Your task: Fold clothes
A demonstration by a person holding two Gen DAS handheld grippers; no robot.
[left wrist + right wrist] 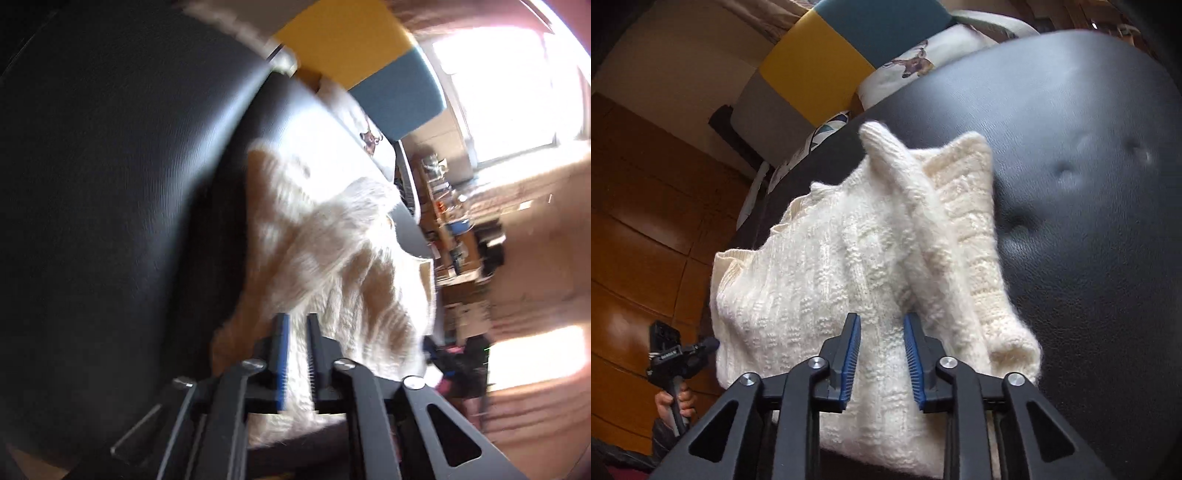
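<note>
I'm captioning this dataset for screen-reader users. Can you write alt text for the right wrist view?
A cream cable-knit sweater lies bunched on a black leather seat, with the right gripper open just above its near edge. At far left, a hand holds the left gripper at the sweater's side, above a wooden floor.

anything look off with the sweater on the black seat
Yes. On the sweater, one sleeve is flopped diagonally across the body, its cuff poking up, not lying flat. The sweater also overhangs the seat edge on the floor side.
</note>
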